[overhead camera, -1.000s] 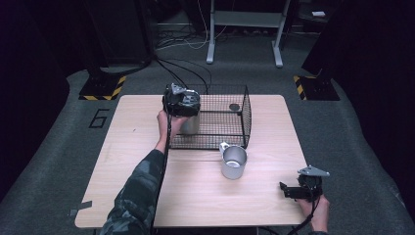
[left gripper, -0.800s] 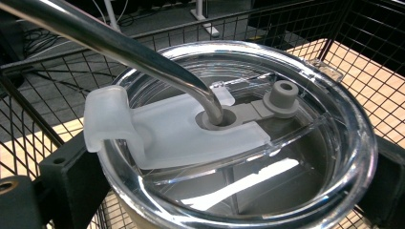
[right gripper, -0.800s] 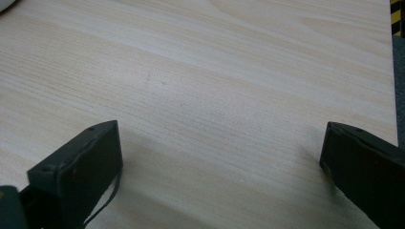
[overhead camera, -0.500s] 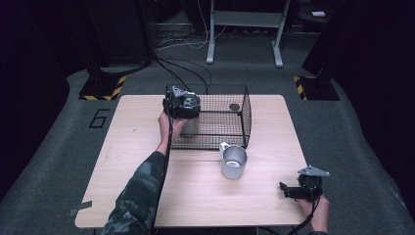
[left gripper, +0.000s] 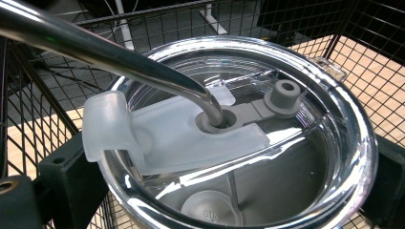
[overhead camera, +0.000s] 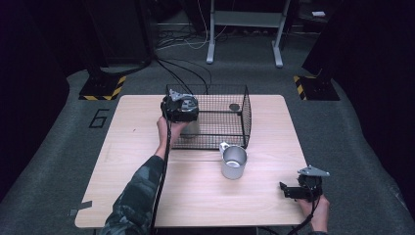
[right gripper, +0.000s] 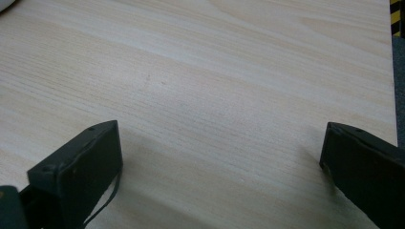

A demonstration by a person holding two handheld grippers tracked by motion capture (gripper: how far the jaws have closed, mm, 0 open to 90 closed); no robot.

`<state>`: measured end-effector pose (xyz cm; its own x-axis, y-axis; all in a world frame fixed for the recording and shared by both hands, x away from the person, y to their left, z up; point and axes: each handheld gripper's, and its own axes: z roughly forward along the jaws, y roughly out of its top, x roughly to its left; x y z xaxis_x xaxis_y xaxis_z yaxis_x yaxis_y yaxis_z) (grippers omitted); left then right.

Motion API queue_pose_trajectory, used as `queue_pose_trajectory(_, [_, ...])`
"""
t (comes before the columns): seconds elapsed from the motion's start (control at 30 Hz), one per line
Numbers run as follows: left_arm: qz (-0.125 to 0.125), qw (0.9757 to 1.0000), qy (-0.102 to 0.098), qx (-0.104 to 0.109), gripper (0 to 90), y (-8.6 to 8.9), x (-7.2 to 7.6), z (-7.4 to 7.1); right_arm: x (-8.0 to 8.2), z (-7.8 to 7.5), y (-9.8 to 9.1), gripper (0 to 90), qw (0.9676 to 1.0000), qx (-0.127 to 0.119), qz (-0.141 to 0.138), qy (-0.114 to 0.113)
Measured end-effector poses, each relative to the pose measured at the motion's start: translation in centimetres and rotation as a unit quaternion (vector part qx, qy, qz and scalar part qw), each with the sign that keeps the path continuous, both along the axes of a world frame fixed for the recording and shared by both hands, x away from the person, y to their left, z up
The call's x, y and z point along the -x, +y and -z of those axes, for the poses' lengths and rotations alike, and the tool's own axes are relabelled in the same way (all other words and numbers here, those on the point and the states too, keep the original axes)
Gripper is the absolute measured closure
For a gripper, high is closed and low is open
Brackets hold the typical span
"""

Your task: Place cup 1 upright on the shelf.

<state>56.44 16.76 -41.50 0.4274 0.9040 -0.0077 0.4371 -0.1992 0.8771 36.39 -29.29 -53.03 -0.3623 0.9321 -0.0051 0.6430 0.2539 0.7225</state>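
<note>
A steel tumbler (left gripper: 239,191) with a clear lid and a bent metal straw (left gripper: 119,57) stands inside the black wire basket (overhead camera: 230,122), at its left end. My left gripper (left gripper: 229,181) is shut on the tumbler, one black jaw on each side of its rim. From above, the left gripper (overhead camera: 182,115) hangs over the basket's left end and the tumbler (overhead camera: 191,129) shows just below it. My right gripper (overhead camera: 287,191) rests open at the table's front right corner. Between its jaws there is bare wood (right gripper: 222,152).
A metal mug (overhead camera: 234,162) with a handle stands on the table just in front of the basket. A small dark round object (overhead camera: 234,106) lies on the basket floor at the back right. Cables run over the floor behind the table.
The left gripper with the tumbler has sunk slightly inside the basket. The right gripper has stayed still.
</note>
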Motion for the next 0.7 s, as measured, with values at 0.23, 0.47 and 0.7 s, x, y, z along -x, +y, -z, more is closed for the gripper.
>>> queue_pose_trajectory(0.23, [0.0, 1.0, 0.007, 0.003, 3.6, 0.3, -0.2, -0.2, 0.0, 0.0, 0.0, 0.1, 1.0, 0.0, 0.0, 0.0])
queue_pose_trajectory(0.47, [-0.005, 1.0, 0.006, 0.004, 2.7, 0.1, 0.0, -0.4, 0.0, 0.0, 0.0, 0.1, 1.0, 0.0, 0.0, 0.001])
queue_pose_trajectory(0.7, [0.005, 0.9999, -0.006, 0.011, 2.6, 0.4, 0.4, -1.1, 0.0, 0.0, 0.0, 0.1, 1.0, 0.0, 0.0, 0.001])
